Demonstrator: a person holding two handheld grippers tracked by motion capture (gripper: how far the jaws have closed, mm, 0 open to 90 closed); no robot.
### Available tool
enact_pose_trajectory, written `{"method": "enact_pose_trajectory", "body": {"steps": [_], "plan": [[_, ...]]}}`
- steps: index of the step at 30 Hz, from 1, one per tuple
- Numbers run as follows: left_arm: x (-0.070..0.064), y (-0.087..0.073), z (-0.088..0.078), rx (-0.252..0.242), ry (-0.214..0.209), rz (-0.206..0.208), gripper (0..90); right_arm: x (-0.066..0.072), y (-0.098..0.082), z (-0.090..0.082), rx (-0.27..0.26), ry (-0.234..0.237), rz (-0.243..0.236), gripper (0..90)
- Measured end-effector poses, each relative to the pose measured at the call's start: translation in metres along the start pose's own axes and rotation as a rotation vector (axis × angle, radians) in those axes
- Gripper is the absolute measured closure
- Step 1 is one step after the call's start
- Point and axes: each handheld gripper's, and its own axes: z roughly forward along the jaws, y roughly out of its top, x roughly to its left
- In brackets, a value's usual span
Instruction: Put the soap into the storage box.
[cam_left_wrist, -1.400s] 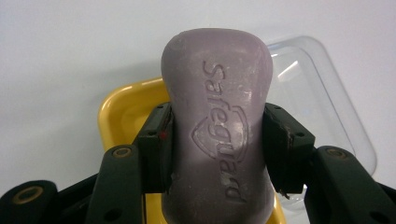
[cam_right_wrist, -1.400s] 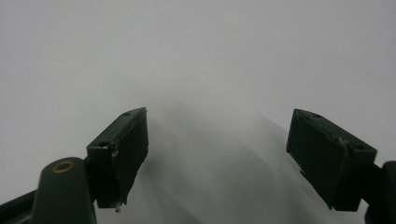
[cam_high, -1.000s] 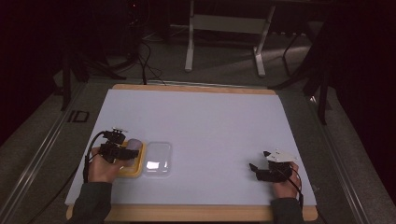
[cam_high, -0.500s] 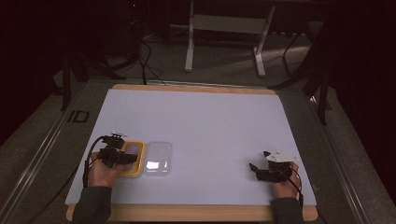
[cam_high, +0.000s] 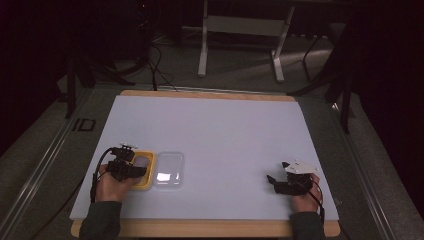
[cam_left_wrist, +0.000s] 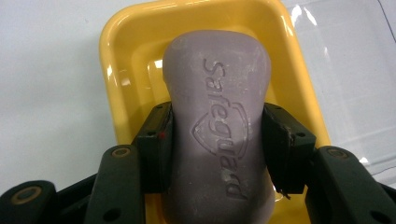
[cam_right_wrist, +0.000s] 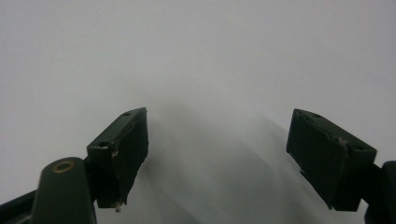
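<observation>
Two tools in play: my left tool (cam_left_wrist: 217, 140), moved in over the yellow dish (cam_left_wrist: 121, 88) since a second ago, clamps the soap bar (cam_left_wrist: 217, 121) lying in it (lift seems next); my right tool (cam_right_wrist: 217, 158) rests, jaws apart, on the desk (cam_high: 225, 130).

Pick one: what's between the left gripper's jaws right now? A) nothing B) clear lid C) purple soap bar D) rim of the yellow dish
C: in the left gripper view the left gripper has a jaw pressed on each long side of the purple soap bar, which sits over the yellow dish; the clear lid lies beside the dish, untouched.
</observation>
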Motion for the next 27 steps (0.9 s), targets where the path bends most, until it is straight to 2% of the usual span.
{"method": "enact_pose_trajectory", "body": {"steps": [13, 27], "plan": [[0.003, 0.001, -0.004, -0.024, -0.040, -0.021, 42.3, 0.000, 0.000, 0.000, 0.001, 0.000, -0.006, 20.6], [0.001, 0.005, -0.015, -0.048, -0.034, -0.002, 40.6, 0.000, 0.000, 0.000, 0.001, -0.001, -0.007, 20.6]]}}
